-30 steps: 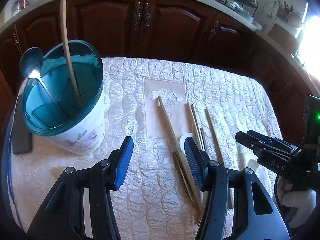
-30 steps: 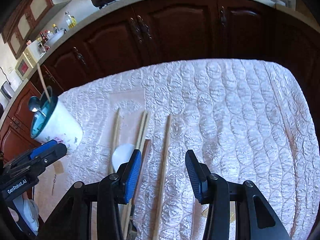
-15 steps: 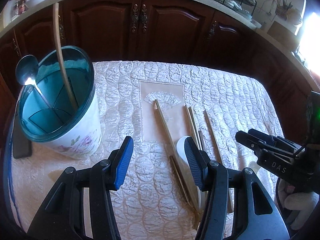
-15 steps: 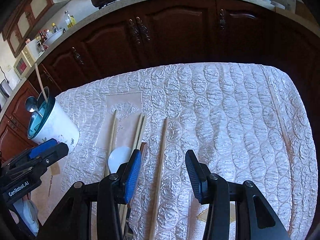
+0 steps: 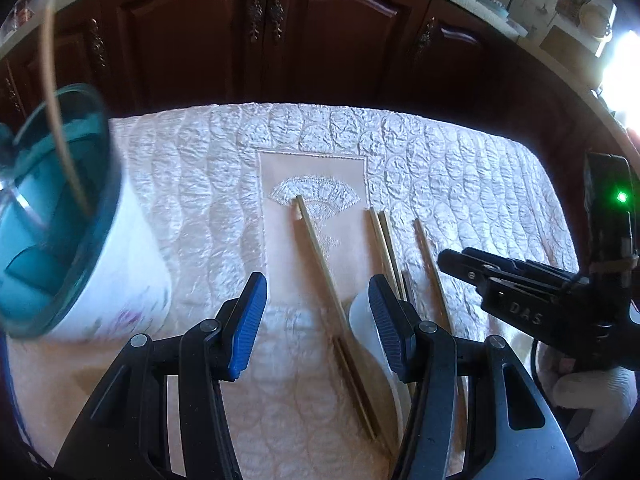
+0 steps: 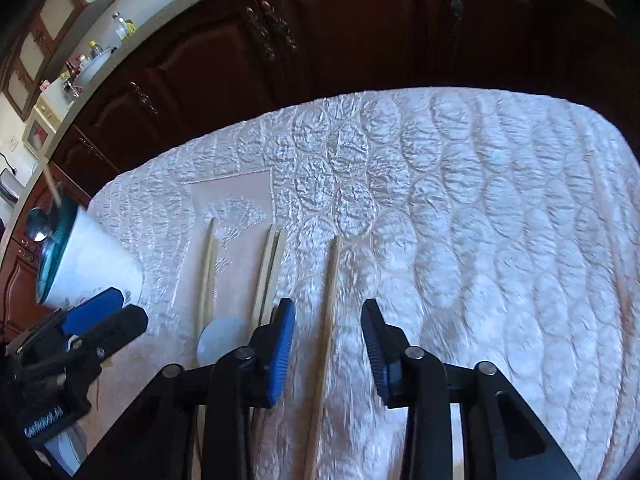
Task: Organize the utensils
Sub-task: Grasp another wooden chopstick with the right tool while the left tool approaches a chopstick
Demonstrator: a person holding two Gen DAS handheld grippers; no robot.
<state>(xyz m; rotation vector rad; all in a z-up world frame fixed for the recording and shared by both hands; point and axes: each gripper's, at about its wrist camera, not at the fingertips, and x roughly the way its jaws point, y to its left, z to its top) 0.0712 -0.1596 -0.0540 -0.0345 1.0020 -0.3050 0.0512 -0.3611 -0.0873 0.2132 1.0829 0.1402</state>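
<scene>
- The left tongs (image 5: 318,320) hang released over the quilted white cloth (image 6: 460,208) that covers the desk, their blue pads well apart and pressing on nothing.
- Between those pads, lying on the cloth, is one long wooden chopstick (image 5: 320,256) that runs diagonally from the embroidered fan panel (image 5: 312,196) toward the camera.
- A white spoon (image 5: 366,320) lies just beside the right pad of the left tongs, partly hidden behind it.
- A pair of chopsticks (image 5: 384,240) lies side by side to the right of the spoon, touching each other along their length.
- A further single chopstick (image 6: 330,300) lies apart from the pair, farther right.
- The right tongs (image 6: 328,340) hover over that single chopstick, which lies between the pads; the jaws are closing but the pads do not touch it.
- The utensil holder (image 5: 120,264), white with a teal rim and a flower print, stands at the left of the cloth, blurred in the left wrist view.
- Out of the holder rise a thin wooden stick (image 5: 60,128) and a metal spoon (image 6: 38,222).
- Dark wooden cabinet doors (image 5: 280,40) stand behind the desk.
- A gloved hand (image 5: 596,404) holds the right tongs at the lower right of the left wrist view.
</scene>
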